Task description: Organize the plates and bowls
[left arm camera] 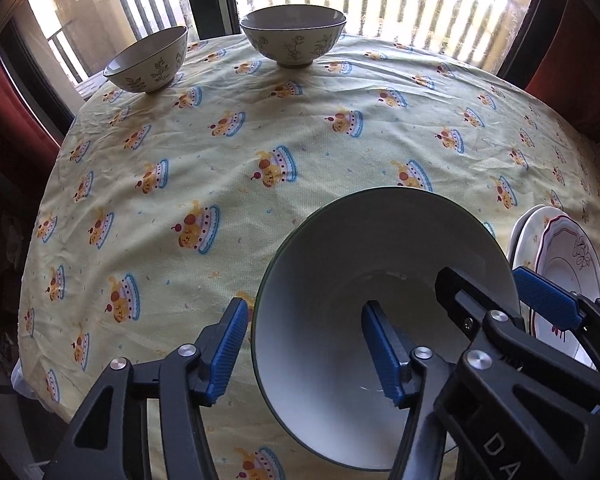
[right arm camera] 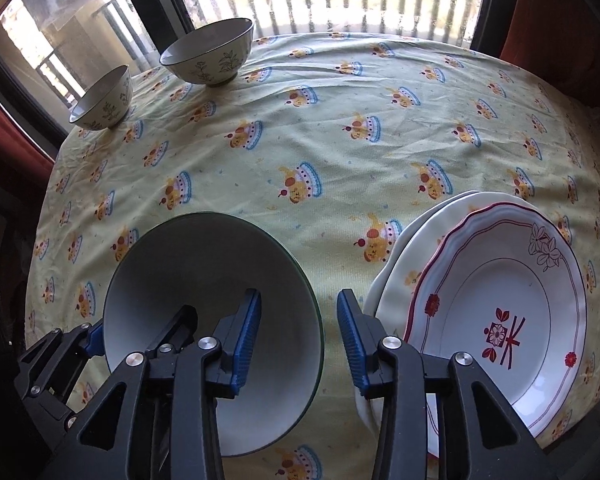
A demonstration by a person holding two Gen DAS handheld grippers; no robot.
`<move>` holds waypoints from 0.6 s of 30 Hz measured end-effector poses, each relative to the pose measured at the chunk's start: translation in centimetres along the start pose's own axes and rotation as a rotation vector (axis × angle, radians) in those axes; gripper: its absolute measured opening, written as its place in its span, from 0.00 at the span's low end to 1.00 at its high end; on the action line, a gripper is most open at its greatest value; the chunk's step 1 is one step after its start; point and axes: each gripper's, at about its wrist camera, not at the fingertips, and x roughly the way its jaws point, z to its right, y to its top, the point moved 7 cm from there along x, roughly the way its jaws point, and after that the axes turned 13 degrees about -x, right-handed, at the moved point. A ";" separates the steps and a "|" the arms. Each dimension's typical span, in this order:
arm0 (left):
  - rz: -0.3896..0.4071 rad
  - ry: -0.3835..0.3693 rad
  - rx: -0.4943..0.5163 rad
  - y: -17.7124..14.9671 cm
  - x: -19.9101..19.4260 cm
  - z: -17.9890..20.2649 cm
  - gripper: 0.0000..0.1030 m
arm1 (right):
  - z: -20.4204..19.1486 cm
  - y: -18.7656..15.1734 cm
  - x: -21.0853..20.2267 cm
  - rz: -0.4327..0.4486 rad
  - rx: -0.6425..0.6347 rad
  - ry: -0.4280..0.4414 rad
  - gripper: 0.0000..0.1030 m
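A large white bowl (left arm camera: 360, 248) with a dark green rim stands on the tablecloth near the front edge. My left gripper (left arm camera: 305, 312) is open and straddles the bowl's left rim, one blue pad outside and one inside, neither pressing on it. In the right wrist view the same bowl (right arm camera: 204, 264) has my right gripper (right arm camera: 299, 304) open across its right rim, again with a gap on both sides. Right of the bowl lies a stack of plates (right arm camera: 500, 280), topped by a white plate with red trim and a flower pattern.
Two small cream bowls with leaf prints (left arm camera: 148, 62) (left arm camera: 294, 36) stand at the far left edge of the round table, in front of a window. The yellow cartoon-print cloth (left arm camera: 260, 128) covers the table. Red curtains hang on both sides.
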 end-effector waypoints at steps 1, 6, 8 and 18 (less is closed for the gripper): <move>0.013 -0.004 0.000 0.2 -0.3 0.0 0.71 | 0.0 0.2 -0.3 0.008 -0.007 -0.005 0.66; 0.037 -0.020 -0.001 1.2 -1.2 -0.2 0.80 | -0.4 1.3 -1.2 0.027 -0.039 -0.016 0.73; 0.045 -0.025 -0.003 1.7 -1.5 -0.4 0.80 | -0.7 1.7 -1.5 0.033 -0.040 -0.014 0.74; 0.082 -0.057 0.021 5.3 -2.8 -2.8 0.81 | -3.3 5.2 -2.8 0.075 -0.024 -0.043 0.77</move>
